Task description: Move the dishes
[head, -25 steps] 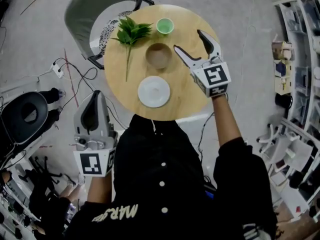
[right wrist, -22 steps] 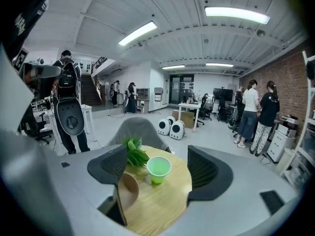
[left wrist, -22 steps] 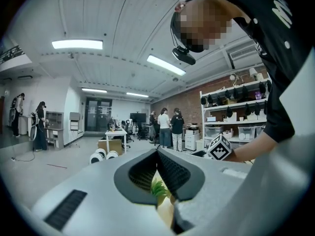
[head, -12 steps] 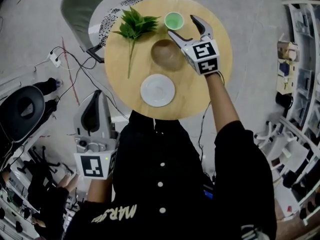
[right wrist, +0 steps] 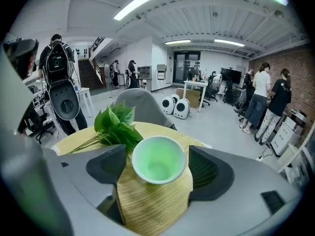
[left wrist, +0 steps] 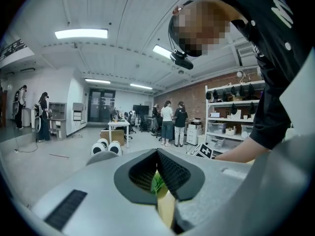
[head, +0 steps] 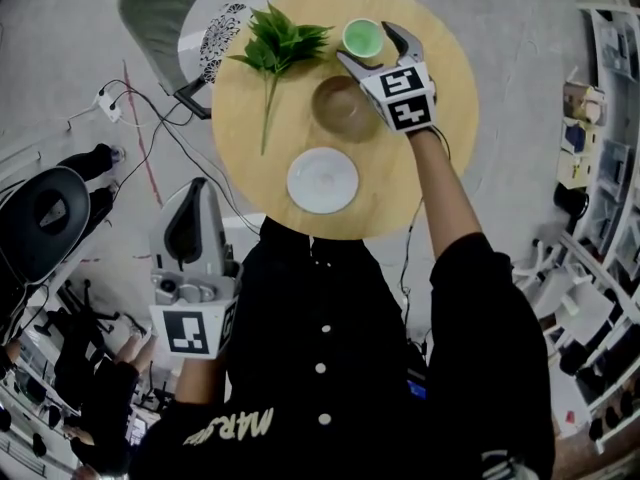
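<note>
On the round wooden table (head: 430, 158) stand a small green cup (head: 362, 38), a brown bowl (head: 343, 106) and a white plate (head: 322, 179). A leafy green sprig (head: 275, 53) lies at the left. My right gripper (head: 367, 45) is open at the far side, and the green cup (right wrist: 158, 160) sits between its pads (right wrist: 209, 167) without clear contact. My left gripper (head: 196, 188) hangs off the table beside my body. Its jaws (left wrist: 158, 155) are shut with nothing in them.
A grey chair (head: 165, 13) stands beyond the table's far left edge. Cables (head: 140, 128) trail over the floor at the left beside a black round device (head: 40, 233). Shelving (head: 610, 78) lines the right side. People stand far off (left wrist: 173, 122).
My right gripper has moved forward and left across the table, past the brown bowl, until its open jaws came round the green cup. The left gripper has stayed put.
</note>
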Demonstrator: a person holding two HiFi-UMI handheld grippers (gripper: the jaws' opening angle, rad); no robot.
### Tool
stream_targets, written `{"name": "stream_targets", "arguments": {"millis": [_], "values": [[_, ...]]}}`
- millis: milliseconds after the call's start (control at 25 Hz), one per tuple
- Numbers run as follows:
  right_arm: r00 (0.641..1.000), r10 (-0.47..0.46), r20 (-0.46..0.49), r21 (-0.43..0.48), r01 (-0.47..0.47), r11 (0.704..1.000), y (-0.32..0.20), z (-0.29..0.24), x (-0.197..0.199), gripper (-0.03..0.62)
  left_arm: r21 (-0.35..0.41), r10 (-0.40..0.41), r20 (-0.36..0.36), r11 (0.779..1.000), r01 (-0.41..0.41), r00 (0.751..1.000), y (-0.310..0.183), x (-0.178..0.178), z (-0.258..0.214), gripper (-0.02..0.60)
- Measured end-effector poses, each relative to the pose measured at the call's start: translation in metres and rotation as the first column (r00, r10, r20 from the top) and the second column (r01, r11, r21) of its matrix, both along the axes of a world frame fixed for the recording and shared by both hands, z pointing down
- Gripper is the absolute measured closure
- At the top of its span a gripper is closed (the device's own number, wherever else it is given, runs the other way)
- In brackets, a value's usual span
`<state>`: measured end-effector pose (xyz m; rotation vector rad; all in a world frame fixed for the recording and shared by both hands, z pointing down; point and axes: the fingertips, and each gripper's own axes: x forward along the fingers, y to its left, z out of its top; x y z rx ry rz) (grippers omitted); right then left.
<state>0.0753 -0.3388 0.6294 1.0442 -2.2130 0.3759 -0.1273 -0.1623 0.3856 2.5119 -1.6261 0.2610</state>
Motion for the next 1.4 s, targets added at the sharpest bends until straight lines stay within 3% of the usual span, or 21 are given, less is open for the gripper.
{"name": "stream_targets", "arguments": {"millis": [360,680,1040,1400], "values": [[1.0,0.01,-0.011,-0.025,-0.01,1.0,-0.003,0.01,-0.001,0.25,-0.017,-0.002,0.003,1.0,0.002,1.0,-0.005,-0.004,0.007,0.578],[1.0,0.01,-0.022,0.003,-0.01,1.0,-0.004,0.001,-0.001,0.243,-0.013,-0.026,-0.032,1.0,0.025,0.999,-0.006,-0.005,0.002,0.578],[1.0,-0.004,0.011,0.071,0.003,0.997,0.009,-0.054,-0.005,0.243,0.02,-0.033,-0.042,0.999,0.034,0.999,0.001,-0.003,-0.017,0.578],[0.991,-0.116,0.067,0.1,0.109,0.989,0.056,-0.126,-0.047,0.241,0.069,-0.023,-0.048,0.997,0.027,0.999,0.011,0.002,-0.038,0.578]]}}
